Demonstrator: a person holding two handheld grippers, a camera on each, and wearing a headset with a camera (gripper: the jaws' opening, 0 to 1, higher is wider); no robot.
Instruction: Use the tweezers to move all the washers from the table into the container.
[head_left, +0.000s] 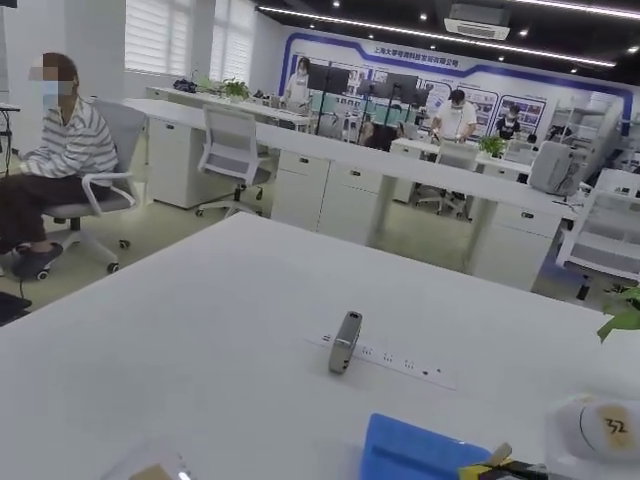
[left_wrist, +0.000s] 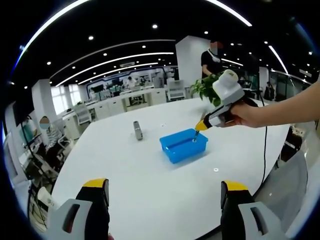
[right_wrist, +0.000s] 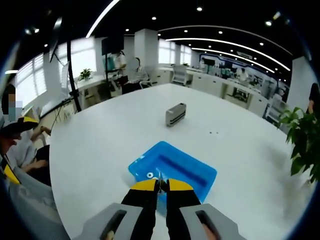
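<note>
Right hand-held gripper (right_wrist: 160, 186) pinches thin metal tweezers (right_wrist: 160, 176) over the blue plastic container (right_wrist: 192, 172); we judge drop-off. Left hand-held gripper (left_wrist: 165, 185) spread. Next we need the small ring washer (left_wrist: 216, 170) on white bench (left_wrist: 150, 165).

White desks (head_left: 345, 152), office chairs (head_left: 232, 148), strip lights (head_left: 420, 35)

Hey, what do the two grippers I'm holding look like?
The left gripper and the right gripper look alike: grey and black jaws ending in yellow tips. A black cable hangs below the right one.
</note>
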